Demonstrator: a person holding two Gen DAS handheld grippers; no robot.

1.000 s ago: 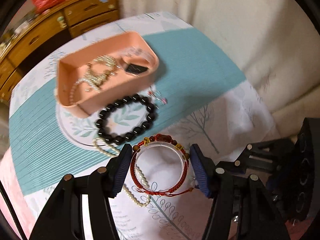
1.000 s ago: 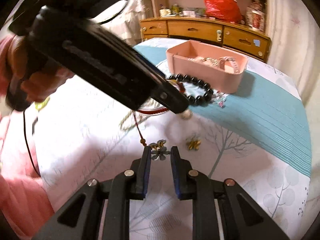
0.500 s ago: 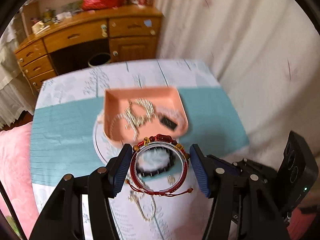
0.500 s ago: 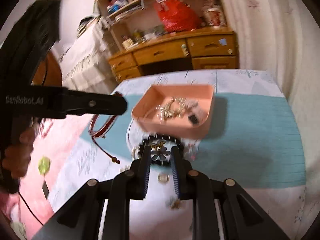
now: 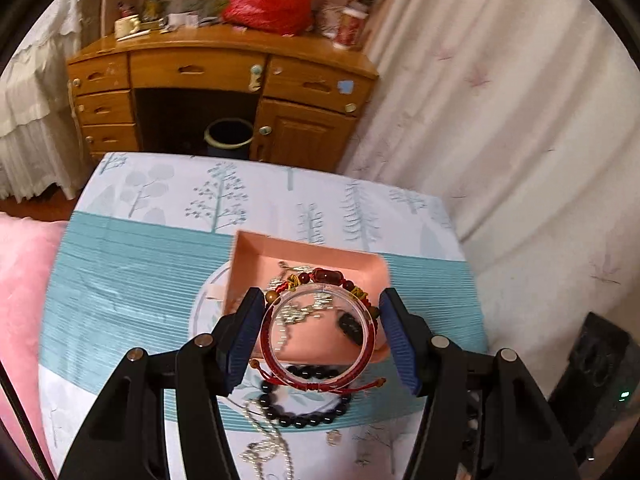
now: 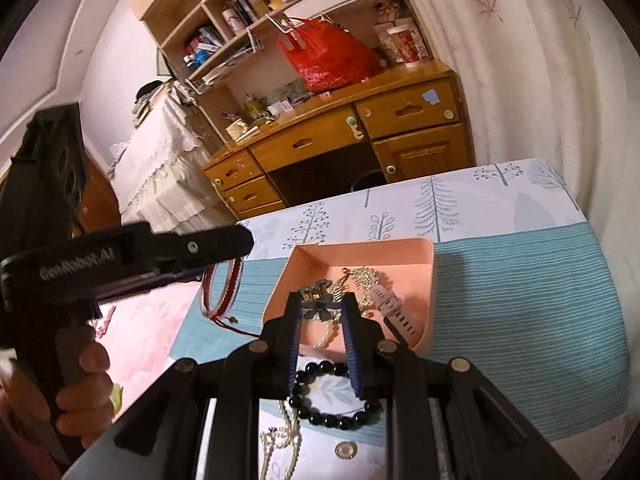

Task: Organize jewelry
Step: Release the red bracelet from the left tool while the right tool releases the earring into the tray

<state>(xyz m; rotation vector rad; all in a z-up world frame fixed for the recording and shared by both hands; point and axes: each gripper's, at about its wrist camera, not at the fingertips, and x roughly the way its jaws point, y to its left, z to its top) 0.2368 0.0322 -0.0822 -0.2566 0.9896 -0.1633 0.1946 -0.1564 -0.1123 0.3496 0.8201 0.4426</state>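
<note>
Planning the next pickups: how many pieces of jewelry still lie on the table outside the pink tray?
3 seen: black bead bracelet before the pink tray, pearl necklace beside it, small gold piece nearer. The grippers may hide more.

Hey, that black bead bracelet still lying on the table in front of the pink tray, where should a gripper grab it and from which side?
Judging from both wrist views, the black bead bracelet lies flat as an open ring on the tablecloth, just in front of the pink tray. Come straight down from above and pinch one arc of beads, one finger inside the ring and one outside. The right-hand arc looks best, since the pearl necklace crowds its left.
</note>
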